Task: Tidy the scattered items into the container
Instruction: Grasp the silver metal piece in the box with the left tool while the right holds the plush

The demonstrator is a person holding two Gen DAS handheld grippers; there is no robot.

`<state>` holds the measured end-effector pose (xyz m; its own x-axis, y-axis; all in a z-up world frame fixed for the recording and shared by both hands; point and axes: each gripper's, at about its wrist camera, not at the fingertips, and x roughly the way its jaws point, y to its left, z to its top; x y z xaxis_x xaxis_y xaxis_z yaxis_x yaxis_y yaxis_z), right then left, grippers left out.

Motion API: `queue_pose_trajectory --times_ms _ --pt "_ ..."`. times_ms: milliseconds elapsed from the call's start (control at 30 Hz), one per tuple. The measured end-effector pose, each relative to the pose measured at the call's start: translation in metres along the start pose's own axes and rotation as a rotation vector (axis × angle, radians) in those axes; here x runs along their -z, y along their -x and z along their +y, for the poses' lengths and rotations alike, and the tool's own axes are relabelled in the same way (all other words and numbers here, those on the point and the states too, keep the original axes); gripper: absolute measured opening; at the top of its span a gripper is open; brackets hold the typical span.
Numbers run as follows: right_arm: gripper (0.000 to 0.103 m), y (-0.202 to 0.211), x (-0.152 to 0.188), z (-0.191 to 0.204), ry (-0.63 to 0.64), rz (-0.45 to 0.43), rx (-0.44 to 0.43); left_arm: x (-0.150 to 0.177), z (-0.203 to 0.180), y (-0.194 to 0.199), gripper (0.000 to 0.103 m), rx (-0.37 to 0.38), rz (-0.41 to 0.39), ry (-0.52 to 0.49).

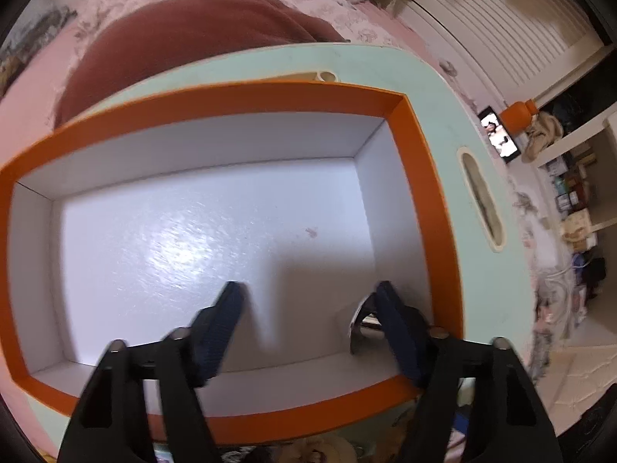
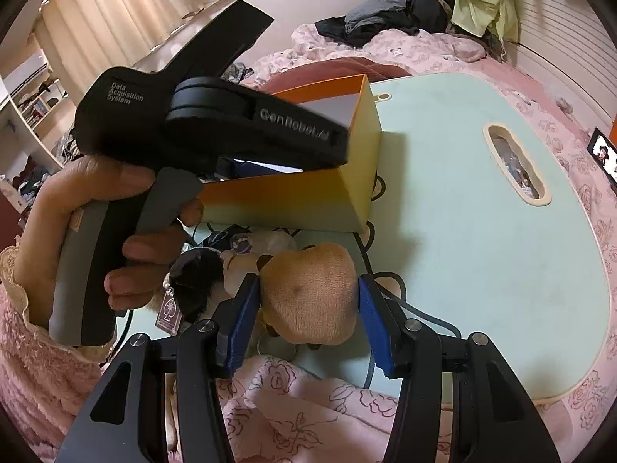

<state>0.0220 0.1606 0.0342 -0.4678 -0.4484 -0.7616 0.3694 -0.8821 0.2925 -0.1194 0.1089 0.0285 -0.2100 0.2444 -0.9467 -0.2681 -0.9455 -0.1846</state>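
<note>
We hold the tan plush toy (image 2: 308, 297) clamped in our right gripper (image 2: 306, 322) at lower centre, the orange box (image 2: 308, 193) above-left, where our left gripper (image 1: 308, 305) hangs part-open, empty.

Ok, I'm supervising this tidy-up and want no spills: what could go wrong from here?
The left hand-held gripper hangs in the opening of the orange box, so the plush toy in the right hand-held gripper could collide with it on the way in. A dark cable runs by the toy and may snag when lifted.
</note>
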Motion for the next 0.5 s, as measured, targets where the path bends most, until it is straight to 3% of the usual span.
queue_pose_trajectory --times_ms 67,167,267,500 --pt "0.052 0.000 0.000 -0.001 -0.003 -0.001 -0.001 0.000 0.001 0.000 0.028 -0.019 -0.005 -0.004" --pt "0.052 0.001 0.000 -0.002 -0.004 -0.002 -0.002 0.000 0.006 -0.001 0.005 -0.002 0.006 0.000" --pt "0.052 0.001 0.001 -0.001 -0.004 0.000 -0.004 0.000 0.012 0.000 0.003 0.035 0.003 0.003" --pt "0.052 0.002 0.002 -0.002 0.001 0.002 -0.007 -0.004 0.026 0.034 0.002 0.104 -0.087 0.037"
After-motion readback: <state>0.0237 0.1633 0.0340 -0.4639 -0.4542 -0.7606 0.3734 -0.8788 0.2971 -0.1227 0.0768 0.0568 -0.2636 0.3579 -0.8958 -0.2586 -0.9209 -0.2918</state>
